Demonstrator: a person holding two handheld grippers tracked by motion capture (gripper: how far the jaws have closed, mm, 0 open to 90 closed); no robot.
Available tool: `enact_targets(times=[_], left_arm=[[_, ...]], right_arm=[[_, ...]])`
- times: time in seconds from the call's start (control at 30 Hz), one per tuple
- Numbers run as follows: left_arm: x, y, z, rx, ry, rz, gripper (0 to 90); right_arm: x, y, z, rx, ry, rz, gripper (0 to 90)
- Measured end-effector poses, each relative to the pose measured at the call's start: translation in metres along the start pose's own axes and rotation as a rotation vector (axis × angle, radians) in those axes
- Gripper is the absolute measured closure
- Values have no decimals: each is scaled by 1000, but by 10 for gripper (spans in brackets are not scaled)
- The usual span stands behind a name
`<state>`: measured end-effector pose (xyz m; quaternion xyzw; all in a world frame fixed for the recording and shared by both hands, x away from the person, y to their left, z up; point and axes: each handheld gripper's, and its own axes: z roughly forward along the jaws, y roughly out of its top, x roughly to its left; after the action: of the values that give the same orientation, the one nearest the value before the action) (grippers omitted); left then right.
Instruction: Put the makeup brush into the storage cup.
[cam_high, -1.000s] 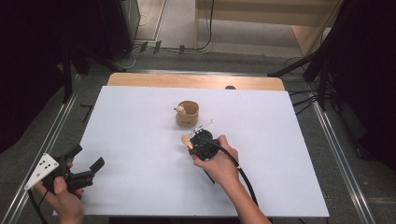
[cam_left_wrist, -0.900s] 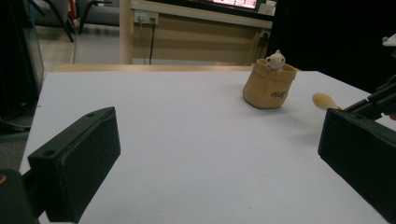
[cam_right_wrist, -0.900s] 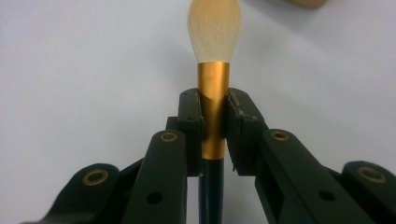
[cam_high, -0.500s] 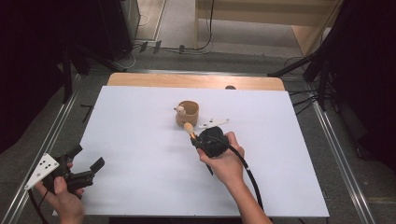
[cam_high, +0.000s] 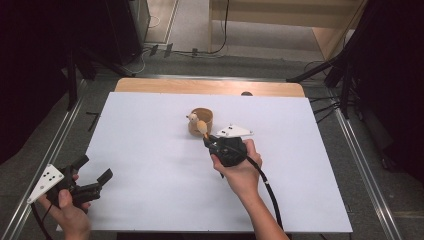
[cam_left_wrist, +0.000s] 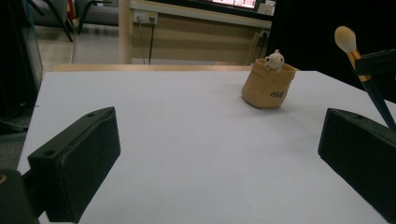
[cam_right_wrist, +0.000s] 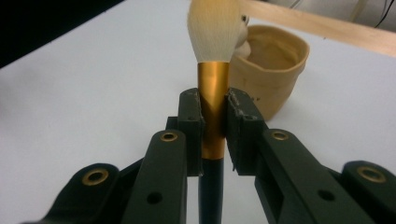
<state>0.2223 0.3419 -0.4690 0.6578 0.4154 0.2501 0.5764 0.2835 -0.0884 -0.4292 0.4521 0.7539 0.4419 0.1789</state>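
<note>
A white table (cam_high: 150, 150) stands on a grey floor, with a wooden strip along its far edge and dark stands either side. On it there is one tan cup (cam_high: 201, 121) with a small white animal figure (cam_high: 192, 118) on its rim, and one makeup brush (cam_high: 202, 127).

The right gripper (cam_high: 207, 140) is clamped on the brush, its jaws pressed onto the gold ferrule with the cream bristle head pointing away from the hand. The brush head sits just short of the cup, on the gripper's far side. The right gripper view shows that grip closely: the ferrule (cam_right_wrist: 213, 105) squeezed between the two pads and the dark handle running down between the jaws, with the cup's open mouth (cam_right_wrist: 273, 63) just behind the bristles.

The left gripper (cam_high: 92, 175) rests at the near left corner, well apart from the cup, jaws spread wide and holding nothing. The left gripper view shows the cup's side with small dark lettering (cam_left_wrist: 276, 94), too small to read, and the brush (cam_left_wrist: 357, 60) tilted in the air beside it.

Two grippers, one in each hand.
</note>
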Motion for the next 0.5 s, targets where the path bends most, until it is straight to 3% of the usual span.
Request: enact_targets(times=[0.27,0.5], left_arm=[[0,0,0,1,0,-1,0],[-1,0,0,2,-2,3,0]], right_arm=[[-4,4,-6,-105,1,31,791],[-5,8,-7,-159,-3,31,791]])
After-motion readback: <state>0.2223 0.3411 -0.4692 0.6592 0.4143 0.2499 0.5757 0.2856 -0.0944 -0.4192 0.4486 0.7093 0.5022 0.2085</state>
